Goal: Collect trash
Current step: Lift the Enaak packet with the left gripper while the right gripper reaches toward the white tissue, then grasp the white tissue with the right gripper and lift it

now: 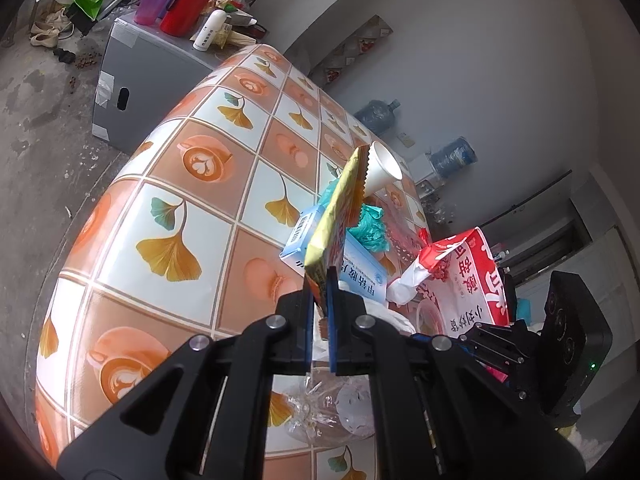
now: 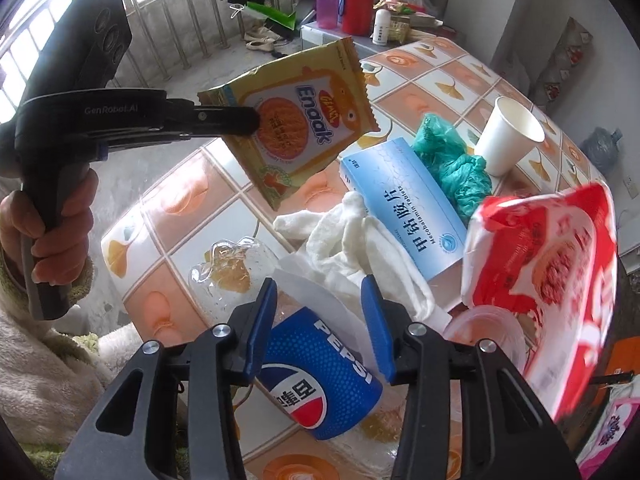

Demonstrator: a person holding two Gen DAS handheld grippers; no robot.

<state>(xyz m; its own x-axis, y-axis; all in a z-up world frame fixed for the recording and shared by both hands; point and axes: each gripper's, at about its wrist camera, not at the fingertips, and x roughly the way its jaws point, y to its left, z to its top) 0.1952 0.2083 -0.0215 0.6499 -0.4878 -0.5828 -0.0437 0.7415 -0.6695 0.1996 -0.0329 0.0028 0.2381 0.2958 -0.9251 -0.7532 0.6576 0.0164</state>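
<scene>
Lying among the trash: one Pepsi cup (image 2: 320,376), one paper cup (image 2: 508,136), one box (image 2: 404,204).

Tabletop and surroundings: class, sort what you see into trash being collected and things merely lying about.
Trash for the job:
yellow Enaak snack wrapper, pinched in the left gripper
Pepsi cup, between the right gripper fingers
white paper cup
medicine box

Lying about:
red flask
purple tumbler

Left gripper (image 1: 320,300) was clamped tight, its blue pads pinching a thin packet (image 2: 296,120) held raised. A hand (image 2: 52,236) in a fleecy sleeve (image 2: 48,344) gripped its handle. Right gripper (image 2: 320,320) pointed steeply downward, jaws part-way apart, straddling a blue cup (image 2: 320,376); pad contact could not be confirmed.
</scene>
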